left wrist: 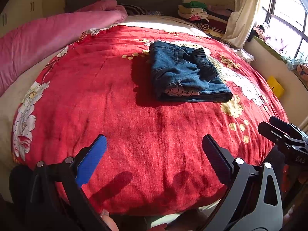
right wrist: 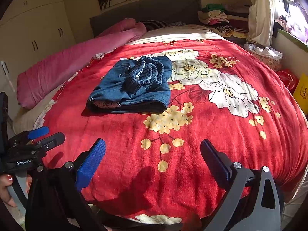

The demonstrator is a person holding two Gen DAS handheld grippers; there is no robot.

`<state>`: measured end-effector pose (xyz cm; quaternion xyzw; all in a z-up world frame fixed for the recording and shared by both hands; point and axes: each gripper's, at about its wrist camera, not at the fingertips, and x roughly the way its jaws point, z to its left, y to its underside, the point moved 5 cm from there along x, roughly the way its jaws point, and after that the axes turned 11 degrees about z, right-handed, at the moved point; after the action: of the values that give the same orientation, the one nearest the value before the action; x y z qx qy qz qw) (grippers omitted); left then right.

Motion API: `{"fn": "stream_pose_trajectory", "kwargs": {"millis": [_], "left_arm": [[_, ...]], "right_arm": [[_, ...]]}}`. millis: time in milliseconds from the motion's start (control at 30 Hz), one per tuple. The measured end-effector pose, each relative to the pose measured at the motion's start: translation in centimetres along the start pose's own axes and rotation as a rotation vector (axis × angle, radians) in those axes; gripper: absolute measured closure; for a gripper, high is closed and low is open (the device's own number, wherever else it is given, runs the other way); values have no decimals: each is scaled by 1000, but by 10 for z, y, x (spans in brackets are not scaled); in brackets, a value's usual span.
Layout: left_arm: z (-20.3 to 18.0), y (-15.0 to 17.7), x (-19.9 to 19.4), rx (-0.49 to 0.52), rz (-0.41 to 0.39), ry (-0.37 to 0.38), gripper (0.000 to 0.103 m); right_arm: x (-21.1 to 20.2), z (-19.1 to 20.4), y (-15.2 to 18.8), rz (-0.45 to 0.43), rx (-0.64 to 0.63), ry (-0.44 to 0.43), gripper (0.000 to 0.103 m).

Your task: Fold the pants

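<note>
Blue denim pants lie folded into a compact bundle on the red floral bedspread, the dark elastic waistband on top and a patterned lining showing at the near edge. The right wrist view shows the same pants left of centre. My left gripper hovers open over the near part of the bed, well short of the pants, nothing between its fingers. My right gripper is also open and empty, near the bed's front edge. The right gripper shows at the left view's right edge; the left gripper shows at the right view's left edge.
A pink quilt lies rolled along the bed's left side. Stacked clothes sit by the headboard at the far right, near a curtain and window. A yellow bag stands beside the bed. A hand holds the left tool.
</note>
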<state>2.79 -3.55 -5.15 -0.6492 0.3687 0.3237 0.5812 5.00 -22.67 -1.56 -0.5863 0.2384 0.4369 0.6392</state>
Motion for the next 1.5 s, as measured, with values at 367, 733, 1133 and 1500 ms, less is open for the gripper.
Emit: {"fn": "stream_pose_trajectory", "kwargs": {"millis": [367, 733, 1133, 1500], "left_arm": [[2, 1, 0, -8, 7, -8, 10], [4, 0, 0, -18, 11, -17, 10], [6, 0, -2, -21, 5, -30, 10], [4, 0, -1, -10, 10, -49, 10]], "right_arm": [[-1, -2, 1, 4, 10, 1, 5], [-4, -3, 1, 2, 17, 0, 5], [-4, -2, 1, 3, 16, 0, 5], [-4, -2, 2, 5, 16, 2, 5]]}}
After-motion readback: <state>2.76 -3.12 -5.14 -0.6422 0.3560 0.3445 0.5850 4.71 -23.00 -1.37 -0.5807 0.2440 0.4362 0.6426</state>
